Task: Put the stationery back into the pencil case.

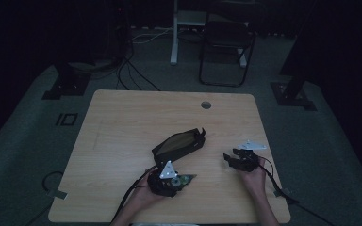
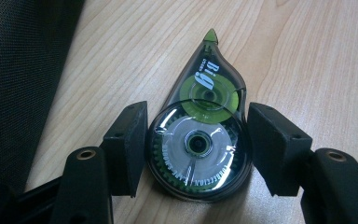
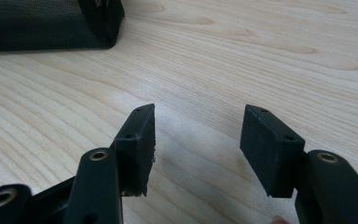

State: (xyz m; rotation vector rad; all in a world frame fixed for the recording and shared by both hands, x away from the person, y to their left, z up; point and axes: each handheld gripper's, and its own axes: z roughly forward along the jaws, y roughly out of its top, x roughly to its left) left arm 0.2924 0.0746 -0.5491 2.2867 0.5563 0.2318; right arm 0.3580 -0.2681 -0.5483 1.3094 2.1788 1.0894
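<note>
Correction tape clamped between left hand-held gripper jaws.

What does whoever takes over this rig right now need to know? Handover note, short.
Left gripper: shut on the correction tape, pads on its round body, green tip pointing away, just above or on the table.
Right gripper: open, nothing between the pads, over bare wood.
Black pouch: lies open mid-table, just beyond the left gripper.
Done: tape gripped.
Left: probably put it into the pouch.
</note>
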